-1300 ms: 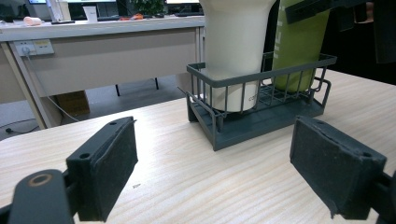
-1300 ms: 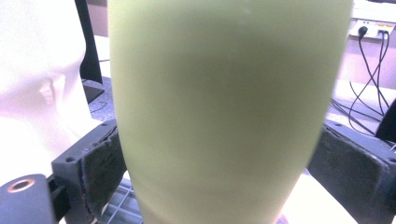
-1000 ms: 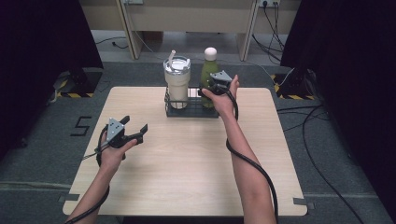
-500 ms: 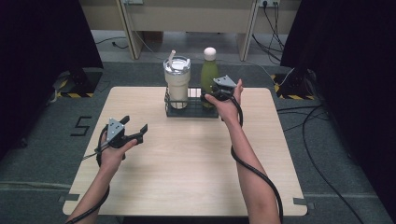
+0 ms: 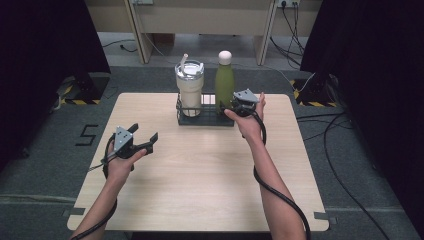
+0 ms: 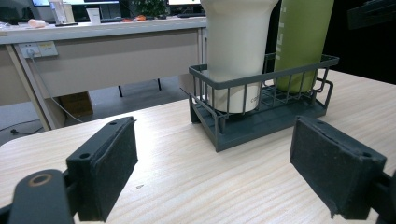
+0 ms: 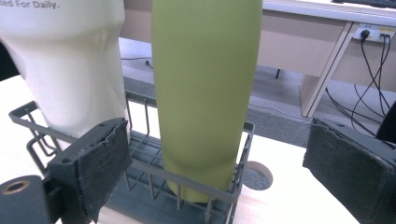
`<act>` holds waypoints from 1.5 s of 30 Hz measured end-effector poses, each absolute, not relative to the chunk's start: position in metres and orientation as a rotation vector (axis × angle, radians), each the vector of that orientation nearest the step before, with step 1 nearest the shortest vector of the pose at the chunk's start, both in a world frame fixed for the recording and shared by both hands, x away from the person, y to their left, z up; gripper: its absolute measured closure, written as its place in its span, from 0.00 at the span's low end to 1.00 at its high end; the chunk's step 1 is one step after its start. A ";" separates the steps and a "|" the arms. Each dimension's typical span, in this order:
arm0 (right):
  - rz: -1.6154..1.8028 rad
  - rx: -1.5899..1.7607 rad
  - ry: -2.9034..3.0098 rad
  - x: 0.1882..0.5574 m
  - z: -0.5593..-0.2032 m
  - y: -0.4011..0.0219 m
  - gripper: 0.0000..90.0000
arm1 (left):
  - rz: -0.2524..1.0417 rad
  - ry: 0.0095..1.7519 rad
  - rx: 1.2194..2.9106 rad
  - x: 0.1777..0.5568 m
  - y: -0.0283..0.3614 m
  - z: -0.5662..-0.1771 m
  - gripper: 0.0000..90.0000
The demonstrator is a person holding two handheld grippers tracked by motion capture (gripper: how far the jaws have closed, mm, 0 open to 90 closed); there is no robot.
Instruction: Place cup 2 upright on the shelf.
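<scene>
The right gripper (image 5: 239, 106) had its jaws spread wide, with nothing pinched between them; in the right gripper view its pads (image 7: 100, 161) stood apart on either side of the green bottle (image 7: 203, 88), close to it but not pressing on it. The left gripper (image 5: 142, 141) was also spread, empty, its pads (image 6: 109, 165) well apart above bare tabletop.

The green bottle (image 5: 224, 82) stood upright in the right end of a dark wire rack (image 5: 205, 119) at the far middle of the wooden table (image 5: 200, 170). A cream tumbler (image 5: 189, 90) with a lid and straw stood upright in the rack's left end, just beside the bottle.

The right hand (image 5: 250, 120) reached forward to the rack's right end, forearm stretched out over the table, the gripper level with the bottle's lower body. The left hand (image 5: 122, 160) sat over the near left part of the table, well apart from the rack, its gripper pointed toward the rack.
</scene>
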State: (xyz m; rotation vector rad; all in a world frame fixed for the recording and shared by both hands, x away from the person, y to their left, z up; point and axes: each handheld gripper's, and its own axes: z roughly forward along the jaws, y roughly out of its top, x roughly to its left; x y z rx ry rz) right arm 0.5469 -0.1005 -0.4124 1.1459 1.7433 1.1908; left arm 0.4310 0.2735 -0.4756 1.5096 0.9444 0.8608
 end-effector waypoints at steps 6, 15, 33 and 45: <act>1.193 1.151 1.742 0.535 -0.416 -0.107 0.08 | 0.863 0.941 1.508 0.430 0.273 -0.474 0.16; 1.191 1.170 1.740 0.518 -0.427 -0.119 0.07 | 0.862 0.940 1.511 0.430 0.272 -0.475 0.16; 1.174 1.202 1.725 0.493 -0.439 -0.144 0.09 | 0.864 0.939 1.512 0.428 0.270 -0.474 0.16; 1.164 1.214 1.721 0.474 -0.447 -0.156 0.10 | 0.864 0.935 1.514 0.427 0.269 -0.474 0.16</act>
